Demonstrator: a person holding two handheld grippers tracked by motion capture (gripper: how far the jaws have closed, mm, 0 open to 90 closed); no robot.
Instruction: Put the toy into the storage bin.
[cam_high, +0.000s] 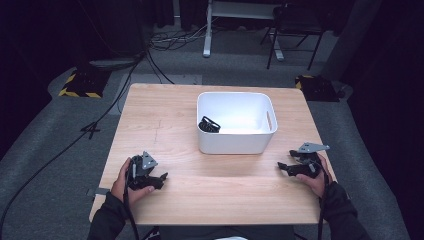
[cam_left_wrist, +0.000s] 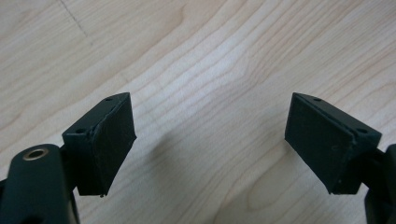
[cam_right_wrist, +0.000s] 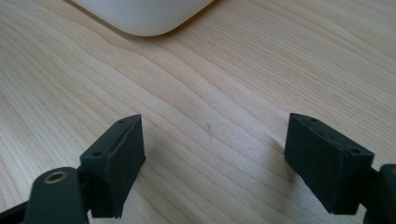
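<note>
Black clip-like item (cam_high: 209, 124) lay inside the white bin (cam_high: 235, 145) at frame centre; both grippers, left (cam_high: 161, 179) and right (cam_high: 282, 166), rested spread wide and empty on the desk (cam_high: 165, 115). Reaching in might have snagged the bin's wall.

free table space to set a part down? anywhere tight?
Bare wood: the whole strip left of the white bin, the front band between the left gripper and right gripper, and the back edge behind the bin. Tighter: the narrow strip right of the bin. A black object lies inside the bin.
</note>
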